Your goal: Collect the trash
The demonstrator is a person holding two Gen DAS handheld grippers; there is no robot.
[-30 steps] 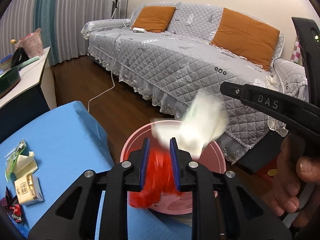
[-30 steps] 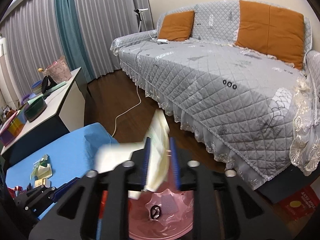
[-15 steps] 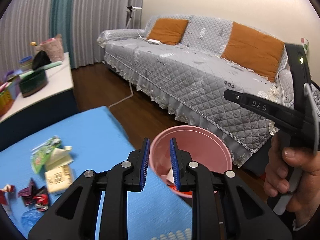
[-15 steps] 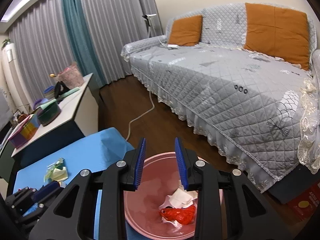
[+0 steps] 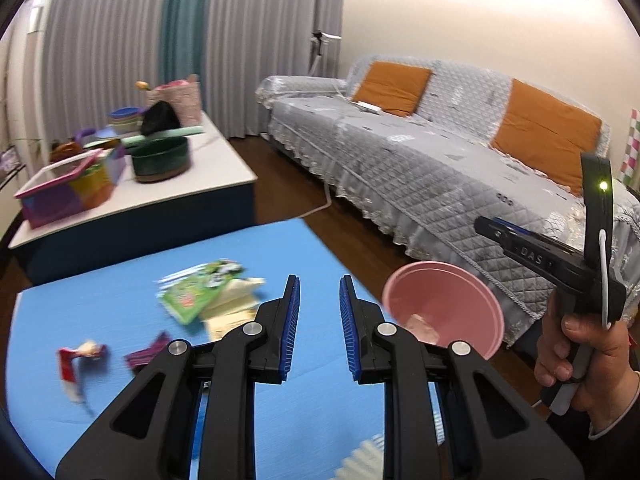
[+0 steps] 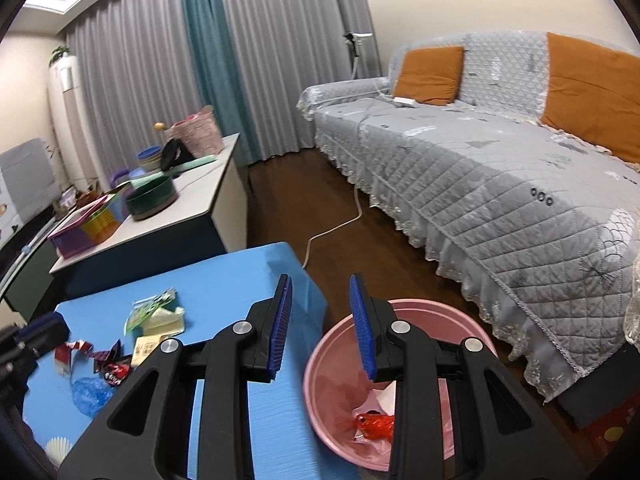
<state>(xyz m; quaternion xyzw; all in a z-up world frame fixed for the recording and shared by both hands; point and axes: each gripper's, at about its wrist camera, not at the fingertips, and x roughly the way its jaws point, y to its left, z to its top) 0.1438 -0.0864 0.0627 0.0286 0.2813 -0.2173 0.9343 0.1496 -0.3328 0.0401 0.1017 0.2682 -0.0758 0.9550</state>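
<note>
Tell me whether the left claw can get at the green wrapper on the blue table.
Probably yes: the left claw is open and empty, and the green wrapper lies uncovered on the blue table just ahead.

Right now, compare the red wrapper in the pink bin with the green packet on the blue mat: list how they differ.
1. The red wrapper lies inside the pink bin; the green packet lies out on the blue mat.
2. The red wrapper is crumpled and glossy; the green packet looks fairly flat and printed.
3. The red wrapper rests against white paper; the green packet overlaps a pale yellow piece.

Neither is gripped.
</note>
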